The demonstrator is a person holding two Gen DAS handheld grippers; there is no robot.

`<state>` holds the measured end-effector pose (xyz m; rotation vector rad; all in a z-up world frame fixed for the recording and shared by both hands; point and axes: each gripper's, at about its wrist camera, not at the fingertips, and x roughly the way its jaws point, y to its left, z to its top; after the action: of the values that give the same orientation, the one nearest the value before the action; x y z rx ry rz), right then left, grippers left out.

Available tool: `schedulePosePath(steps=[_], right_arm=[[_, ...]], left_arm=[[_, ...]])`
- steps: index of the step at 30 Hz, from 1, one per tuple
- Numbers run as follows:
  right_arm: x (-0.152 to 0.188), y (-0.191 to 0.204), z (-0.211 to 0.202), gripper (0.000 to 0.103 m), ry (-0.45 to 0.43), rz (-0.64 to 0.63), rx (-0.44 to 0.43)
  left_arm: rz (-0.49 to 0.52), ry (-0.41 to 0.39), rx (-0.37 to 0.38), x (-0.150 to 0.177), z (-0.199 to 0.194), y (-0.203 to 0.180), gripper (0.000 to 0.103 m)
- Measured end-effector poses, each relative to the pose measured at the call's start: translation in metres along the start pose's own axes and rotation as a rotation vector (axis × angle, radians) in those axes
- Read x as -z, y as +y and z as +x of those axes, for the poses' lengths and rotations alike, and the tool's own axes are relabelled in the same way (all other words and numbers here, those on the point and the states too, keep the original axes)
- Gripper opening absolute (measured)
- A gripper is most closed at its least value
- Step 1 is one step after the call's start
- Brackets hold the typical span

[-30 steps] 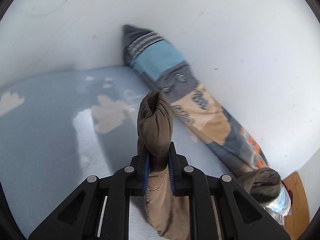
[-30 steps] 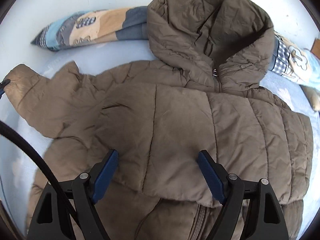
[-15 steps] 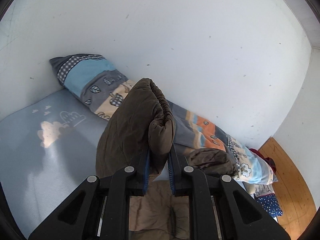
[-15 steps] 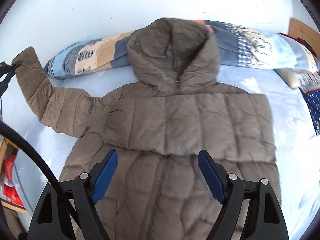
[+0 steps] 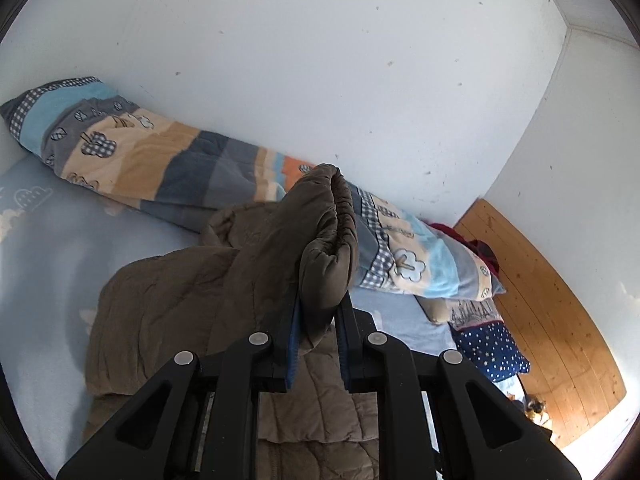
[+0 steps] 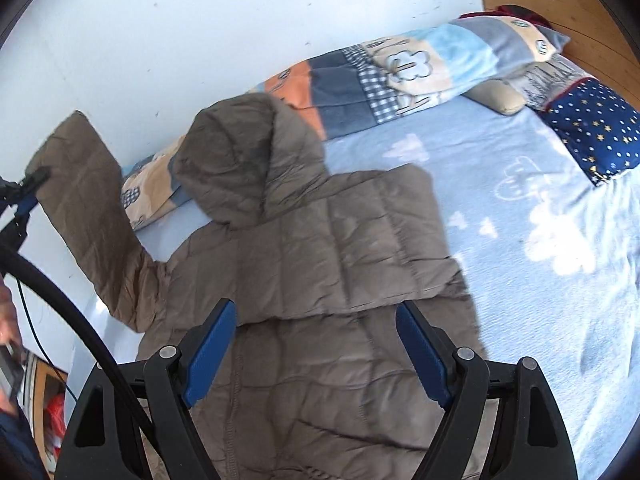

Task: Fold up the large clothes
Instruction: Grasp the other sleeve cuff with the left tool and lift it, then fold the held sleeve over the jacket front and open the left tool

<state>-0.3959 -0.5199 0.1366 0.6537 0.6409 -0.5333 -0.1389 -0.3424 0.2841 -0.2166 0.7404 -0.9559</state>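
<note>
Bed (image 6: 520, 240) bears jacket (image 6: 340, 260); left claw (image 5: 316, 344) pinches sleeve (image 5: 324, 248).

Bright, cool daylight fills both views, with soft shadows. Fisheye bending curves the edges into dark corners. Motion blur smears the jacket (image 6: 320, 248) in the right view.

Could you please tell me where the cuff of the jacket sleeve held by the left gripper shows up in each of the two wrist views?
Left wrist view: the sleeve cuff stands at centre frame, pinched in the left gripper.
Right wrist view: the same cuff sits at the far left edge, lifted off the bed, with the left gripper on it.
Shared landmark: the patchwork blanket roll along the white wall.
</note>
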Motion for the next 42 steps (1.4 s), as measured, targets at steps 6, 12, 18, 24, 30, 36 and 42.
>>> schedulePosePath(steps=[6, 12, 18, 24, 30, 36, 42], right_arm=[[-0.012, -0.034, 0.003, 0.086, 0.008, 0.05, 0.068], [-0.02, -0.045, 0.002, 0.086, 0.004, 0.061, 0.056], [-0.02, -0.042, 0.007, 0.086, 0.015, 0.056, 0.041], [-0.022, -0.042, 0.006, 0.086, 0.003, 0.067, 0.041], [-0.017, -0.034, 0.014, 0.086, 0.02, 0.042, 0.044], [-0.014, -0.028, 0.019, 0.086, 0.028, 0.02, 0.054], [-0.011, -0.027, 0.024, 0.086, 0.046, 0.01, 0.062]], left_arm=[[0.002, 0.164, -0.003, 0.074, 0.083, -0.036, 0.015], [0.015, 0.303, -0.038, 0.142, 0.151, -0.037, 0.015], [0.074, 0.455, -0.048, 0.176, 0.177, -0.04, 0.04], [0.161, 0.253, -0.058, 0.133, 0.104, -0.019, 0.071], [0.085, 0.22, -0.334, 0.095, 0.078, 0.09, 0.071], [-0.047, 0.378, -0.517, 0.116, 0.096, 0.189, 0.071], [-0.118, 0.447, -0.521, 0.132, 0.108, 0.214, 0.074]])
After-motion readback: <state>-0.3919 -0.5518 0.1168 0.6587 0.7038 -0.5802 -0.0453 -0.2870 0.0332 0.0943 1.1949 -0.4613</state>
